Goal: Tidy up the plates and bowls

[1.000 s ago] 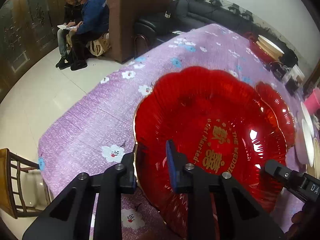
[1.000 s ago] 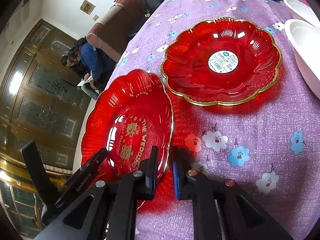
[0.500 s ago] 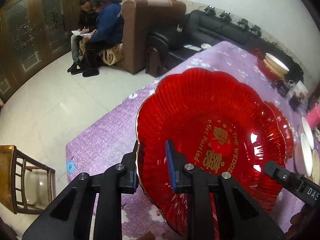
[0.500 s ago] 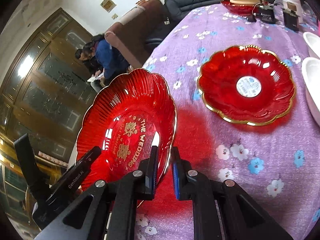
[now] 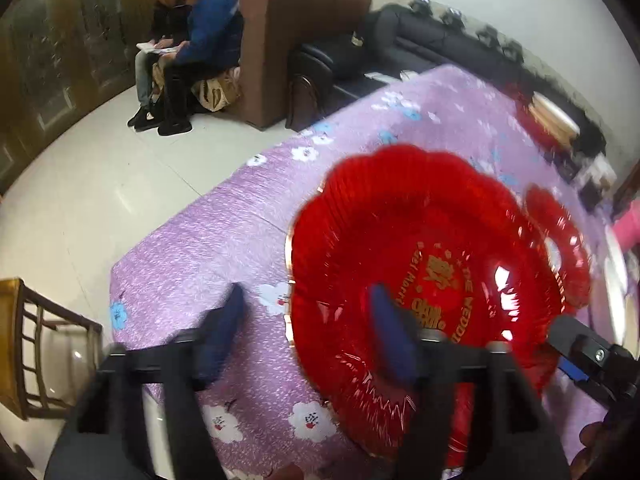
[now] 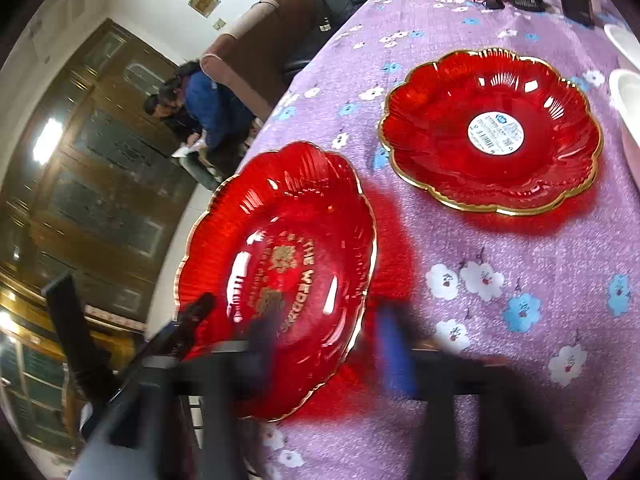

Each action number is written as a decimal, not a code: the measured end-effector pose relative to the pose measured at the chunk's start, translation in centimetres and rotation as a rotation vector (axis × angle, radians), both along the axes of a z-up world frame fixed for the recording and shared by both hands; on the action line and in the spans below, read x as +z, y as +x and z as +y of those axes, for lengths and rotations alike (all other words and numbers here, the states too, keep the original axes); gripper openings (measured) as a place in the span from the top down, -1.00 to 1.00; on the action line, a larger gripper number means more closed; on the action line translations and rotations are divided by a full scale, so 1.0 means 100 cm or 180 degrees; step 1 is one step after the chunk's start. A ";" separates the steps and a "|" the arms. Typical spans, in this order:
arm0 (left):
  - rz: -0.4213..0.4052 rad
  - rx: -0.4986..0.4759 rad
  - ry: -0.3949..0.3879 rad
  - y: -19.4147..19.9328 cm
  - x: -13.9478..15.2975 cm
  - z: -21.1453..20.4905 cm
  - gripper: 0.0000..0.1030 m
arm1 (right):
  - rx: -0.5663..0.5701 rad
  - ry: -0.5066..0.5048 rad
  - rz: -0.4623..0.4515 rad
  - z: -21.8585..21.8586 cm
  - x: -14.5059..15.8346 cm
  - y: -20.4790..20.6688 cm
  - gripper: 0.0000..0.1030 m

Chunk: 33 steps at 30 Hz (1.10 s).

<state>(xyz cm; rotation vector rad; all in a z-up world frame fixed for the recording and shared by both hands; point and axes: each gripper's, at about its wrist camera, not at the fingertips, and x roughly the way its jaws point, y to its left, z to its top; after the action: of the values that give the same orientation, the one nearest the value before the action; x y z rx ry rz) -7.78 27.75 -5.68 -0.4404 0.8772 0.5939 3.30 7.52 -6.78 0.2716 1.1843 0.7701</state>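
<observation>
2 views: we go through the left wrist first, then the right wrist.

Left wrist, left gripper point(image 5: 306, 334): we see its jaws spread wide, both fingers motion-blurred; 1 finger sits over the tablecloth outside the plate's rim, the other over the plate's inner face, and neither visibly presses the rim.

Left wrist, wedding plate point(image 5: 416, 264): we see a red scalloped plate with a gold edge and gold lettering, near the table's corner and filling the lower right; whether it rests flat we cannot tell.

Left wrist, second red plate point(image 5: 560, 240): we see it partly hidden just behind the wedding plate.

Left wrist, tablecloth point(image 5: 224, 236): we see purple cloth with white and blue flowers.

Left wrist, right gripper point(image 5: 592, 356): we see only part of its black body at the lower right edge.

Right wrist, right gripper point(image 6: 330, 340): we see its jaws parted and blurred, straddling the near rim of the wedding plate point(image 6: 280, 268) without clamping it.

Right wrist, second red plate point(image 6: 492, 132): we see it flat on the tablecloth point(image 6: 500, 264), apart from the wedding plate, with 1 white barcode sticker point(image 6: 495, 132) at its centre.

Right wrist, white bowl point(image 6: 628, 96): we see its rim at the right edge, near the second red plate.
</observation>
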 end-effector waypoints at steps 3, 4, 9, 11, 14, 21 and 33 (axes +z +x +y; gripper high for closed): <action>-0.0126 0.0133 0.0008 -0.009 0.011 0.003 -0.38 | -0.0118 0.0032 -0.0105 -0.018 0.010 0.000 -0.50; -0.0223 0.0147 0.0028 -0.012 0.018 0.003 -0.38 | -0.0181 0.0076 -0.0111 -0.027 0.012 0.001 -0.50; -0.0936 -0.0118 0.0340 -0.017 0.073 -0.033 -0.56 | -0.0671 0.0541 -0.0060 -0.085 0.020 0.009 -0.51; -0.1136 -0.0371 0.0387 -0.007 0.089 -0.049 -0.70 | -0.0773 0.0615 -0.0054 -0.099 0.020 0.013 -0.61; -0.1080 -0.0971 0.0123 0.027 0.096 -0.077 -0.70 | -0.0907 0.0761 0.0035 -0.118 0.021 0.023 -0.64; -0.0512 -0.1388 -0.0436 0.130 0.074 -0.097 -0.70 | -0.1120 0.1094 0.0372 -0.142 0.011 0.057 -0.64; 0.0212 -0.1517 -0.0680 0.208 0.029 -0.113 -0.70 | -0.1326 0.1071 0.0680 -0.138 -0.014 0.094 -0.64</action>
<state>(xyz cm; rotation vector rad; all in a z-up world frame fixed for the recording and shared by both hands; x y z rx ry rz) 13.01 16.41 -2.77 -0.3863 1.0712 0.0770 12.66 -6.29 -8.16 0.8693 1.1407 0.5768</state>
